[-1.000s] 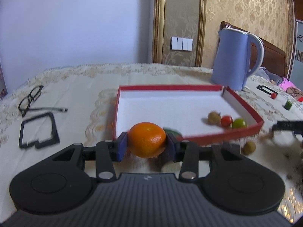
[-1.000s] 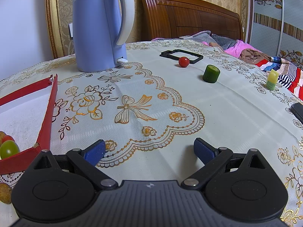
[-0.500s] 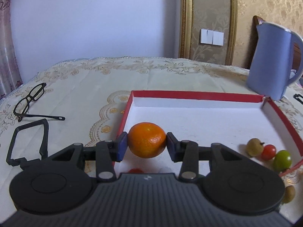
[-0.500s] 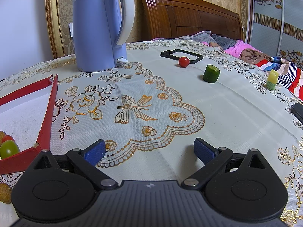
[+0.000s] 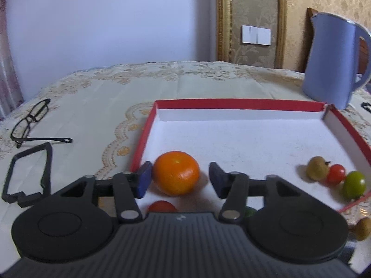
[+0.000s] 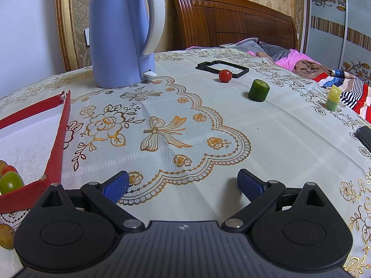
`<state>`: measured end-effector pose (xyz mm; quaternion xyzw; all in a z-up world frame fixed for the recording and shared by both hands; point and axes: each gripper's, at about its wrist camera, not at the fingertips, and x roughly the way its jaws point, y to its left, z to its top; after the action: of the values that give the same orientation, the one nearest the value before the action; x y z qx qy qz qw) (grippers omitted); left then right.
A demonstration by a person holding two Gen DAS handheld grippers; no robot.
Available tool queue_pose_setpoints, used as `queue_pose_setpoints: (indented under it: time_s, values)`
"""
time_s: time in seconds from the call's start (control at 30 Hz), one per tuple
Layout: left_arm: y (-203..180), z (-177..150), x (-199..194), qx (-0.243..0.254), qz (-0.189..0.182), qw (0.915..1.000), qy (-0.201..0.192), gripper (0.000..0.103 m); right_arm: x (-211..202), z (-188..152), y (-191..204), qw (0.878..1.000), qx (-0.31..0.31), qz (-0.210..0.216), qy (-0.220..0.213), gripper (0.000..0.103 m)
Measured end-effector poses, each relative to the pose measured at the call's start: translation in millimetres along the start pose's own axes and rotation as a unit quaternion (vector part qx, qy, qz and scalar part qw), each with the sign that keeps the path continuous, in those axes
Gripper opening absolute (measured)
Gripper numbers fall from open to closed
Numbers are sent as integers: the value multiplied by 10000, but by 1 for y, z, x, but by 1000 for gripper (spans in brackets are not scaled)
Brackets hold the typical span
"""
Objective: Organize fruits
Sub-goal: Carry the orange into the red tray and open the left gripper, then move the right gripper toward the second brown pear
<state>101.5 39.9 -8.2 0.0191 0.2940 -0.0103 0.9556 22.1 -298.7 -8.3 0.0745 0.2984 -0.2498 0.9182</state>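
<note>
The bench (image 5: 97, 106) is covered by a cream lace cloth with gold floral embroidery, set before a pale wall and gold-patterned wallpaper. In the left wrist view, thin black-framed glasses (image 5: 30, 120) are seen at nine o'clock, with an angular black plastic frame (image 5: 25, 173) just below them. A shallow tray (image 5: 231, 104) with red rims and a grainy white floor is laid across the centre. The left tool (image 5: 177, 179) is held with its blue pads parted, and the round, dimpled orange (image 5: 176, 172) is seen resting on the tray floor between them; whether the left pad touches it cannot be told, and the right pad is clear of it. At three o'clock in the tray, a brownish fruit (image 5: 316, 168), a red cherry tomato (image 5: 336, 173) and a green tomato (image 5: 353, 184) are clustered together. A smooth lilac kettle (image 5: 331, 58) is stood at one o'clock beyond the tray.

In the right wrist view, the right tool (image 6: 183, 184) is spread wide over bare cloth, nothing between its pads. A second red tomato (image 6: 225, 75) and a cut cucumber cylinder (image 6: 259, 90) are seen at one o'clock, and a carved wooden headboard (image 6: 231, 18) is visible behind.
</note>
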Motion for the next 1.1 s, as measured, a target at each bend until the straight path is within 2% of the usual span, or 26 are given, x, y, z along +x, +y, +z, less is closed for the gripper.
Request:
queue_pose_setpoints:
  time_s: [0.03,0.07,0.13,0.2,0.27,0.33,0.43,0.57,0.63,0.8,0.87,0.93,1.1]
  values:
    - [0,-1,-3,5,-31,10000,-20,59,0,0,0,10000,0,0,0,100]
    - [0,-1,-7,22,-33,10000,-68,74,0,0,0,10000,0,0,0,100]
    - [1,-3,-18,24,-159,9997,-180,81,0,0,0,10000,0,0,1,100]
    - [3,-6,-31,-5,-213,9993,-300,82,0,0,0,10000,1,1,-1,100]
    - [5,-10,-44,20,-108,9991,-406,97,0,0,0,10000,1,1,-1,101]
    - [10,-18,-59,21,-89,9984,-553,98,0,0,0,10000,2,2,0,101]
    - [26,-29,-75,-189,-81,9982,-565,99,0,-1,1,10000,4,12,-1,101]
    - [48,-45,-88,-493,-26,9982,-350,102,0,-1,1,10000,9,19,-4,101]
    - [57,-52,-89,-515,88,9983,-271,103,0,-1,1,10000,5,16,-2,101]
    - [66,-63,-76,-475,29,9988,117,103,-1,-1,0,9999,56,73,-39,101]
    - [66,-63,-68,-503,81,9983,294,103,-5,-1,-3,9995,129,247,-143,101]
    - [65,-62,-64,-487,149,9982,324,103,-16,-7,-6,9974,185,632,-282,101]
    - [63,-59,-54,-387,304,9981,383,103,-53,-25,5,9872,-313,1475,-512,100]
